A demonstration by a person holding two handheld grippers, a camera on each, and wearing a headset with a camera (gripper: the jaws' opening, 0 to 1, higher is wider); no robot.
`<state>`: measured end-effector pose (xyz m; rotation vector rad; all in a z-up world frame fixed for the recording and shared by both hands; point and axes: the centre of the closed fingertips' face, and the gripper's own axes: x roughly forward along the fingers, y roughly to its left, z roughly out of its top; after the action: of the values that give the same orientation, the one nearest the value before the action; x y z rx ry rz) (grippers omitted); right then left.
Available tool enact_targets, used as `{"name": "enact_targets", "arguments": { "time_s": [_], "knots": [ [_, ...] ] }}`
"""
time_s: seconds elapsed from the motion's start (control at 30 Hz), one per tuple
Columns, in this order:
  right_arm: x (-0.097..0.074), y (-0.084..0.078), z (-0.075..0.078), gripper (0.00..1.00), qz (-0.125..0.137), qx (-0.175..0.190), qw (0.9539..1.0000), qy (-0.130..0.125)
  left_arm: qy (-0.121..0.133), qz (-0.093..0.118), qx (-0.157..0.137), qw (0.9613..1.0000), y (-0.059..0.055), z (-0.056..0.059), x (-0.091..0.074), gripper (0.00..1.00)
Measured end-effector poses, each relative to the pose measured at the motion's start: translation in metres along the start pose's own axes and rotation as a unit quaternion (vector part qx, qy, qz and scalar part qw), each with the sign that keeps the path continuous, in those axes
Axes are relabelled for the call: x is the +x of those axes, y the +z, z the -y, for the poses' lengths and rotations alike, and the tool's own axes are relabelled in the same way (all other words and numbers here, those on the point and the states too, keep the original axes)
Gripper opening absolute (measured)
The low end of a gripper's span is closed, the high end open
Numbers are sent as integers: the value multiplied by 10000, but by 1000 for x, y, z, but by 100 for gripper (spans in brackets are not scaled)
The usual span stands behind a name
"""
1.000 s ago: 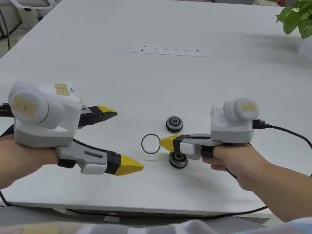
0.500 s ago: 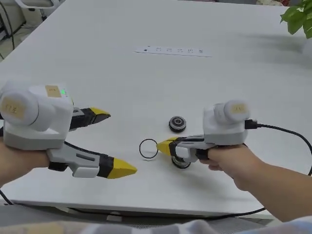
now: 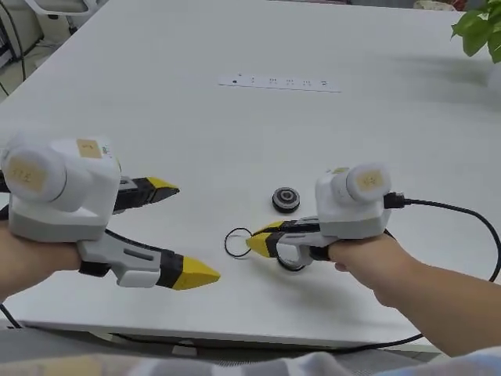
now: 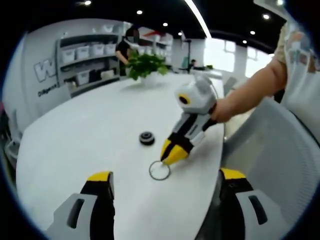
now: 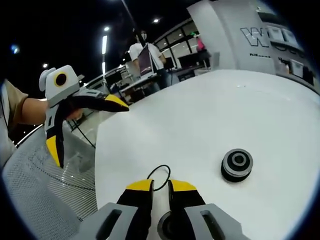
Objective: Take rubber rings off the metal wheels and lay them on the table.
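— where's the rubber ring?
— flat on the white table, toward the near edge, just left of the right gripper. the gripper's yellow tips meet the ring's right side.
— clamped on it?
— cannot tell. the jaws are drawn close, with a thin slit of table between them in the right gripper view. the ring's loop runs up to the tips, but whether they nip it isn't clear.
— and the wheels?
— one metal wheel stands free a little farther off, just beyond the right gripper. a second wheel lies under that gripper's jaws, partly hidden.
— the left gripper?
— held off to the left over the near part of the table, jaws spread wide with nothing between them, well apart from the ring.
— anything else?
— a white power strip at the far middle, and a green plant at the far right corner.
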<state>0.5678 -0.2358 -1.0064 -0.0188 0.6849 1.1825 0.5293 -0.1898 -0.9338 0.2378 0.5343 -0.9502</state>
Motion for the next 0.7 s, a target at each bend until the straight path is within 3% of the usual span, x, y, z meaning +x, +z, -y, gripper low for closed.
{"name": "enact_targets", "arguments": {
  "time_s": [0.23, 0.7],
  "knots": [
    [-3, 2, -2, 18, 62, -74, 9999, -28, 15, 3, 14, 10000, 1, 0, -1, 87],
    [-19, 26, -8, 29, 594, 70, 9982, -15, 13, 35, 57, 10000, 7, -1, -1, 87]
  ]
}}
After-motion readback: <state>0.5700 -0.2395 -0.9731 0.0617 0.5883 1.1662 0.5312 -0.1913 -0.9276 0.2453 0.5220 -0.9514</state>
